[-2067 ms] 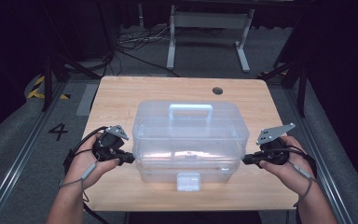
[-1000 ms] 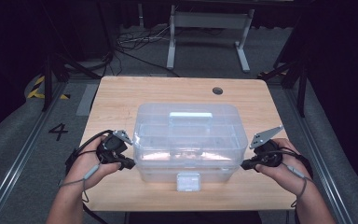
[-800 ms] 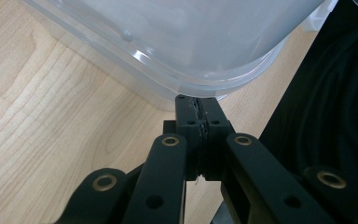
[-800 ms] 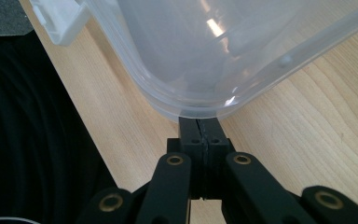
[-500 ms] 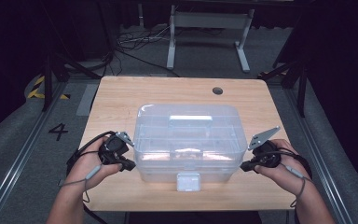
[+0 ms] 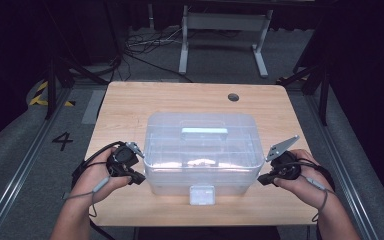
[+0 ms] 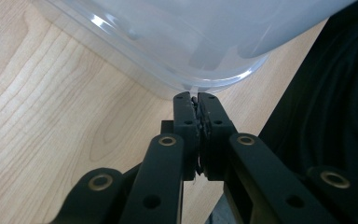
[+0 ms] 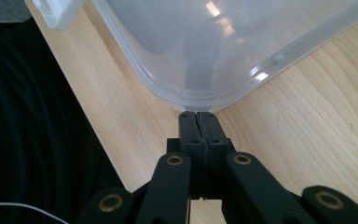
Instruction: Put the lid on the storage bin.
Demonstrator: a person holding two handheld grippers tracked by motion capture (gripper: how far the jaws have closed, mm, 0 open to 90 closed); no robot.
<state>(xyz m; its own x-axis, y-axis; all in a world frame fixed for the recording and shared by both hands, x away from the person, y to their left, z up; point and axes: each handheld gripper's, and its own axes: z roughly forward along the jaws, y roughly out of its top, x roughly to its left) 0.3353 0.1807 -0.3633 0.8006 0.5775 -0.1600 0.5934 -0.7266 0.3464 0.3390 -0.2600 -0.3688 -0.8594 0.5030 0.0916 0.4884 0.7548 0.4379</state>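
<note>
A clear plastic storage box [image 6: 200, 150] with a lid handle [image 6: 204, 132] and a white front latch [image 6: 201, 194] stands in the middle of the wooden table [image 6: 180, 100]. My left gripper [image 6: 141, 177] is at its lower left front corner. In the left gripper view that gripper [image 7: 195, 97] has its tips against the box's rounded bottom edge [image 7: 191, 42]. Its jaws have just been opening by a hairline, and nothing is between them. My right gripper [image 6: 260, 180] is at the lower right corner. There it [image 8: 198, 114] is shut, tips touching the box rim [image 8: 205, 46].
A round cable hole [image 6: 233, 97] sits in the table's far right part. Bare wood lies behind and beside the box. The near table edge runs close under both hands. Beyond the table are a metal frame [image 6: 225, 22] and floor cables.
Over two seconds the box has come to look slightly smaller and lower, and both grippers have slid down to its lower front corners. In the last half second almost nothing differs.
</note>
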